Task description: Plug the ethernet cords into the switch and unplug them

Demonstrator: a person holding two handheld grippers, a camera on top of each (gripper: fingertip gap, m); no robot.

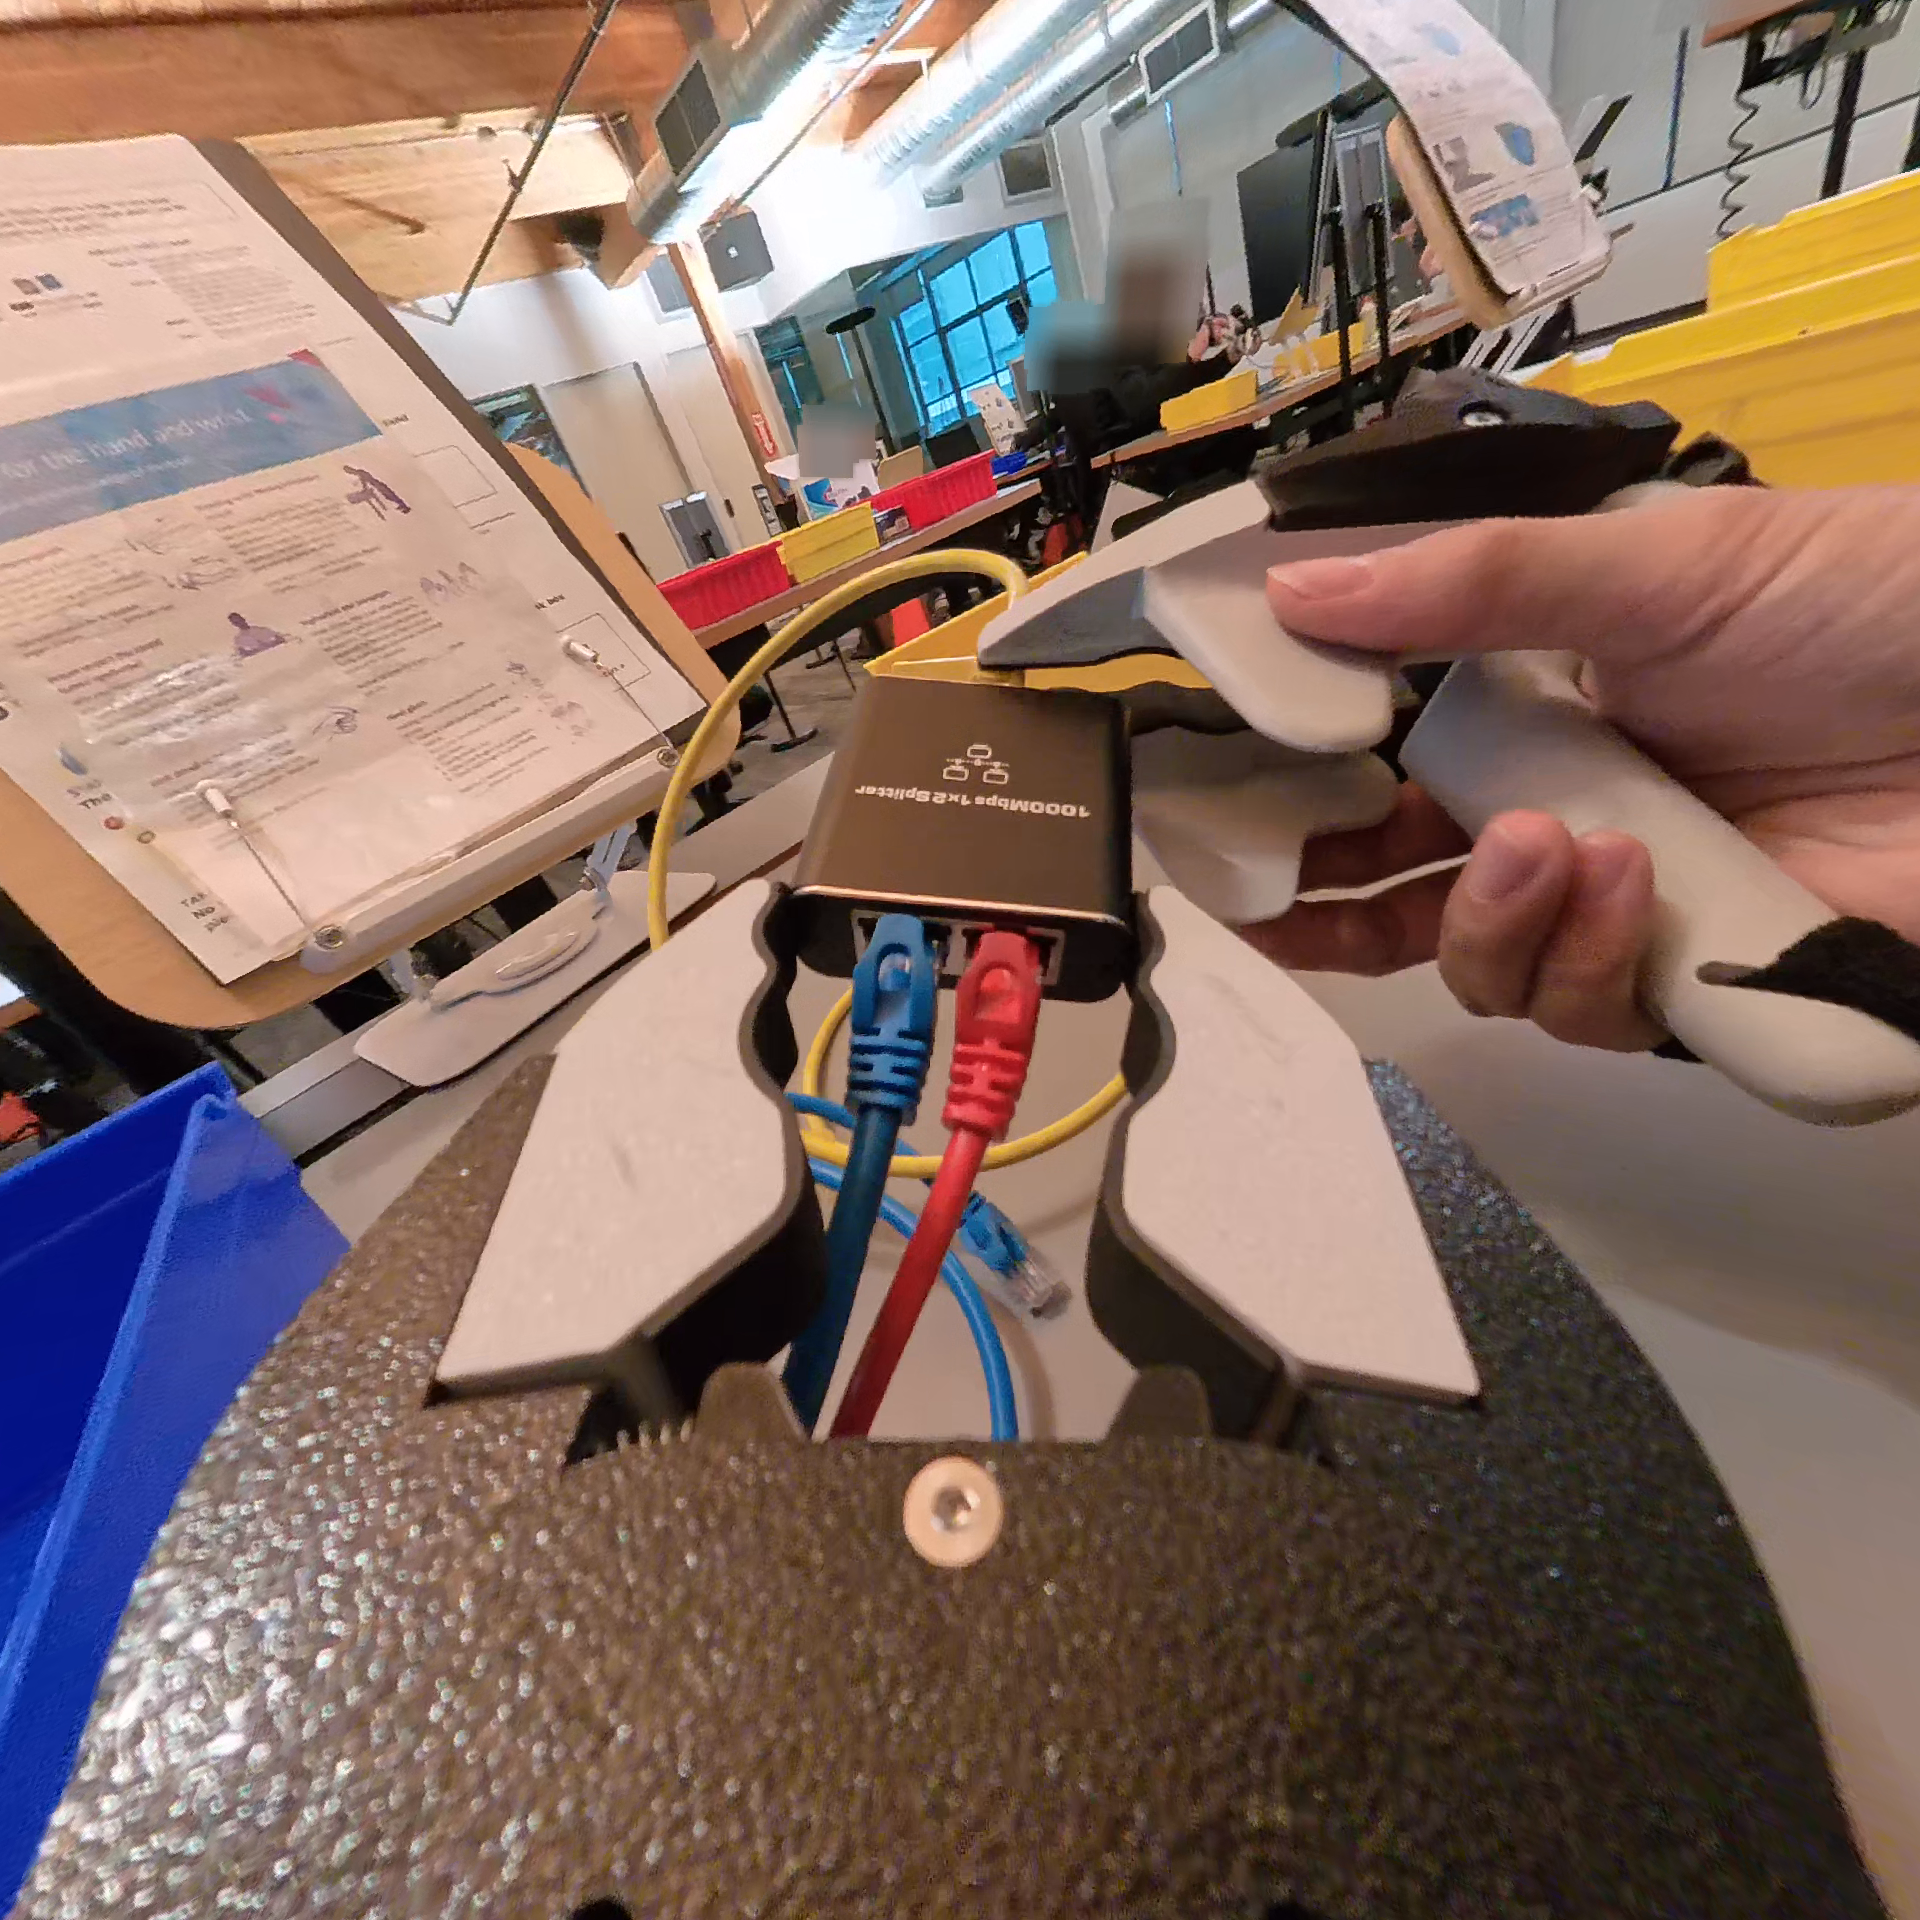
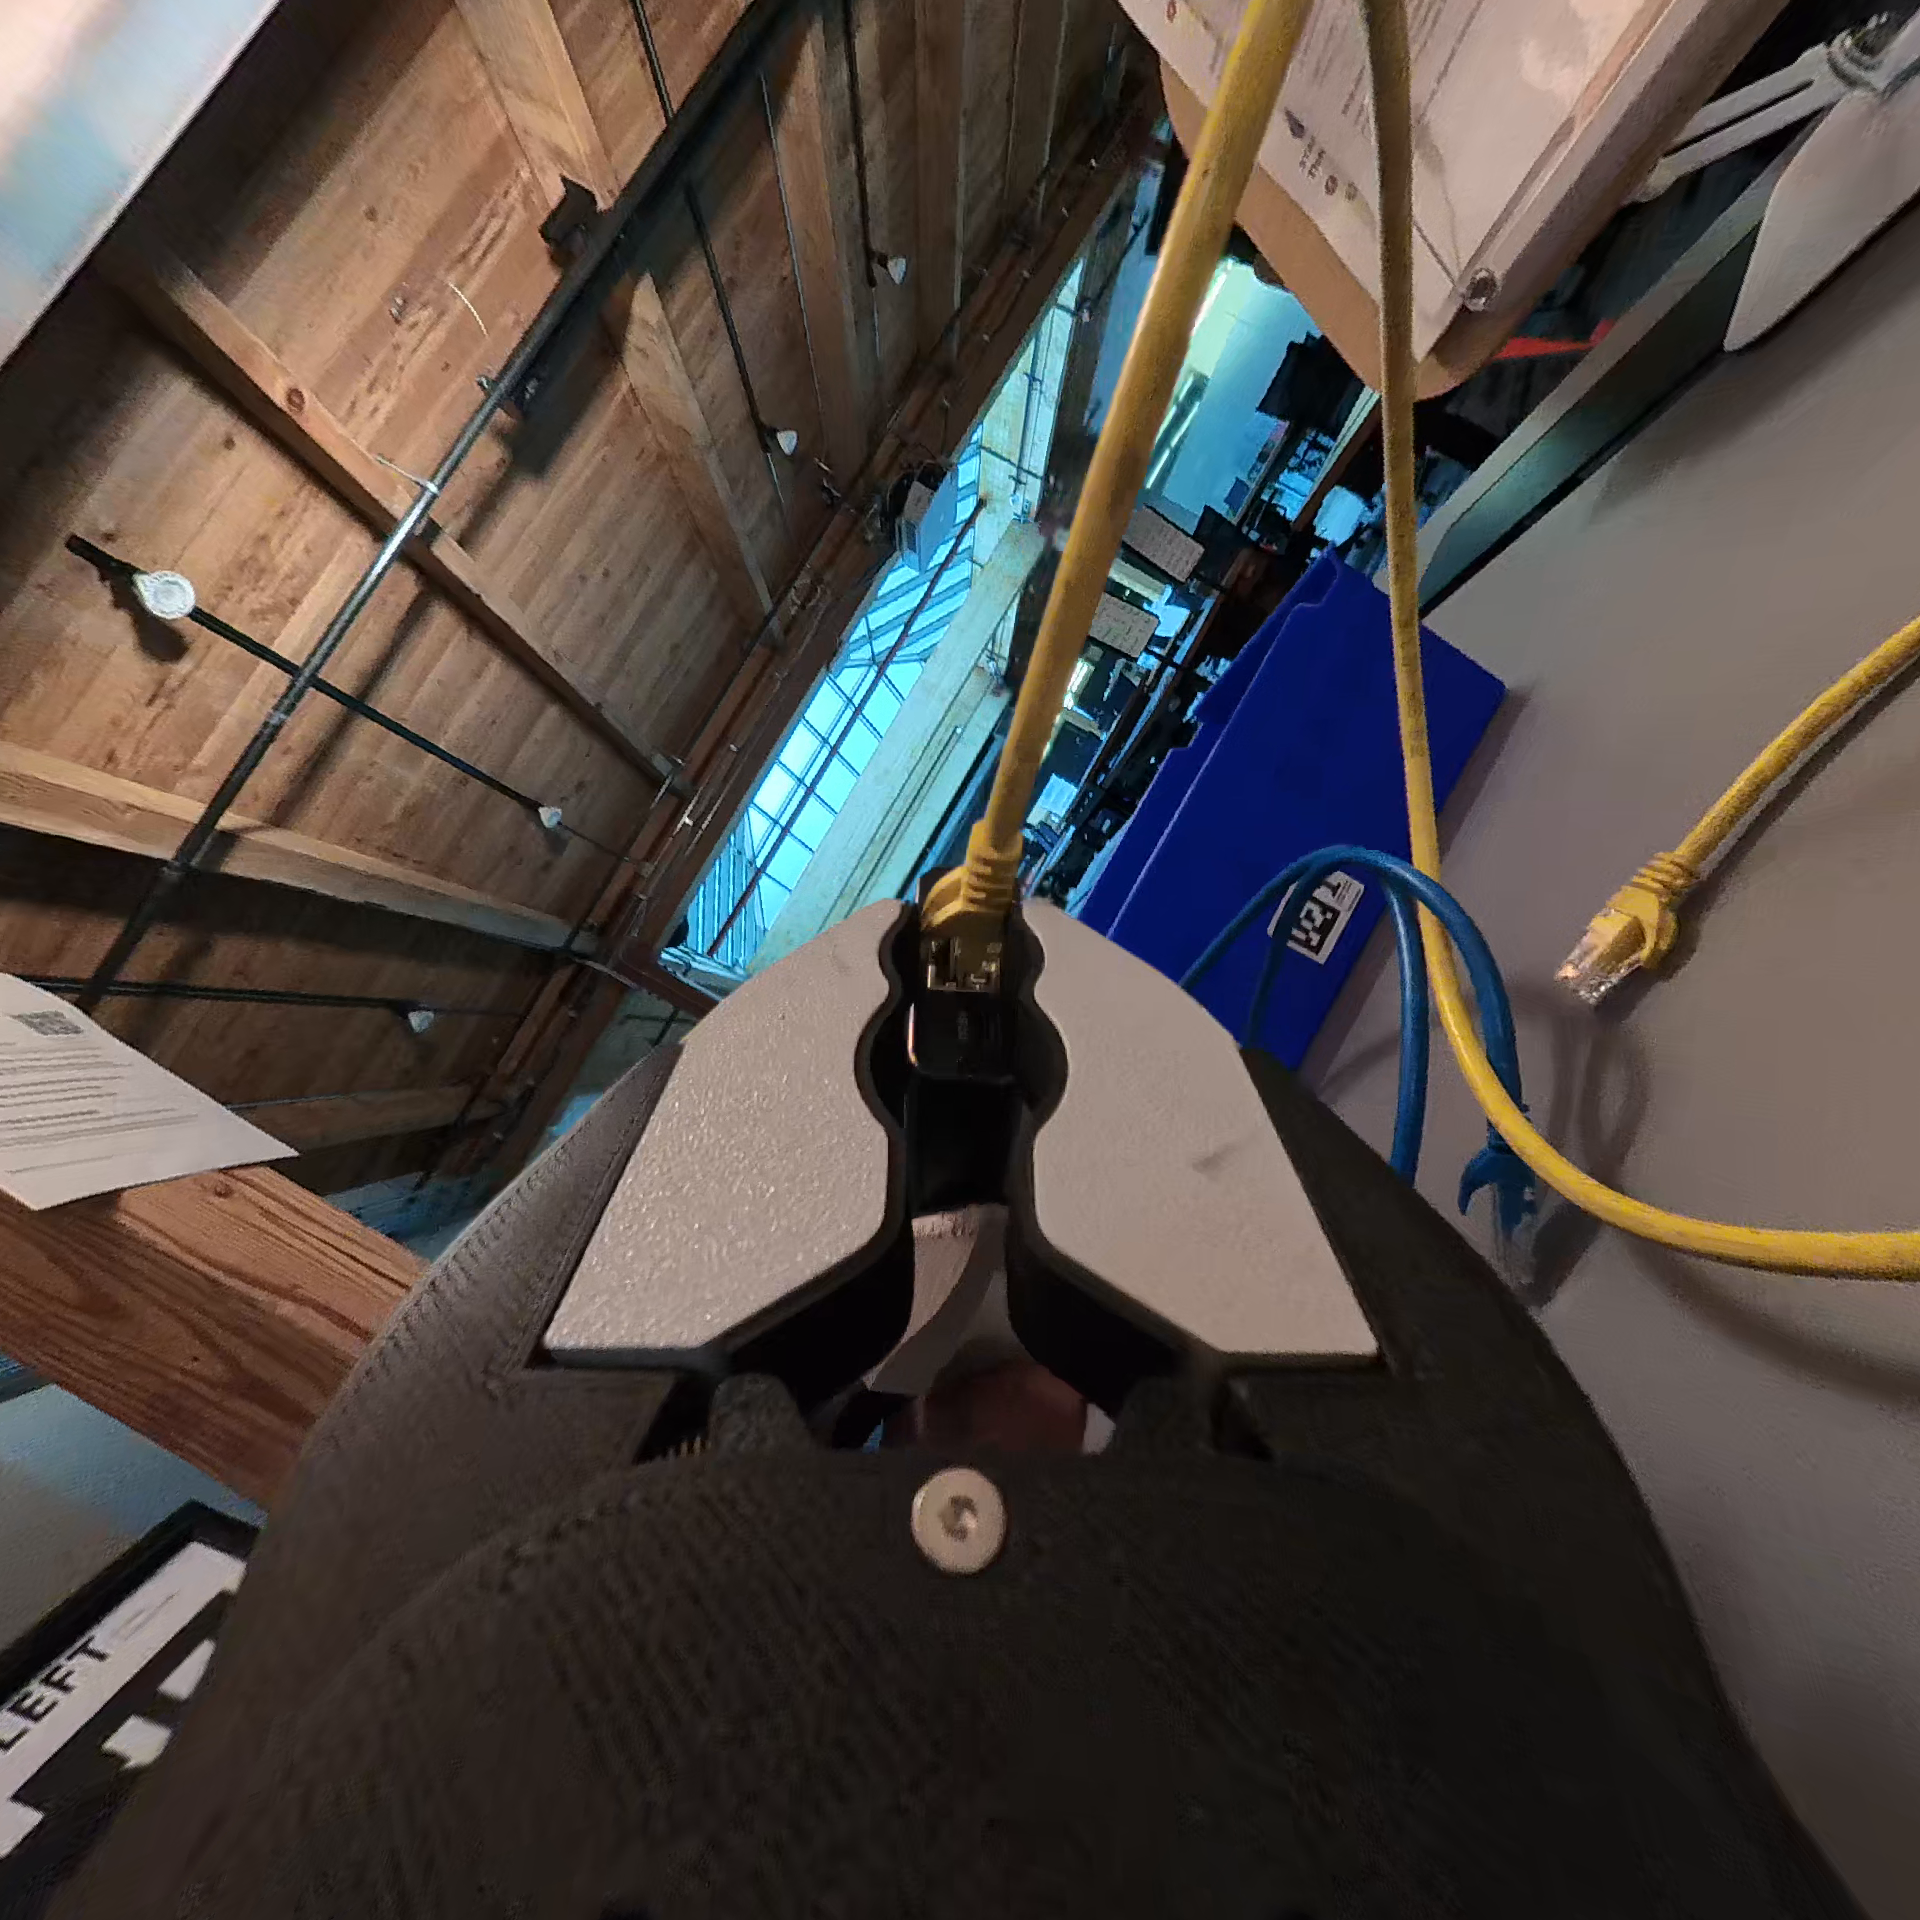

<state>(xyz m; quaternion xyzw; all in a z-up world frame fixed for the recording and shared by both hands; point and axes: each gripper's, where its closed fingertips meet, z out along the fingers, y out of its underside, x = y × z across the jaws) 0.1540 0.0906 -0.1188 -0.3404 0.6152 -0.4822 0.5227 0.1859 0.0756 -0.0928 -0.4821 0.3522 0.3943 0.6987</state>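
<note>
A black switch is held in the air between both grippers. My left gripper is shut on the sides of its near end. A dark blue cord's plug and a red cord's plug sit in the two near ports. My right gripper, held by a hand, clamps the far end from the right. In the right wrist view that gripper is shut on the switch, with a yellow plug in the far port. The yellow cord loops away behind.
A light blue cord end lies on the grey table under the switch. A loose yellow plug lies on the table too. A blue bin stands at the left, a paper stand behind it, yellow bins at the right.
</note>
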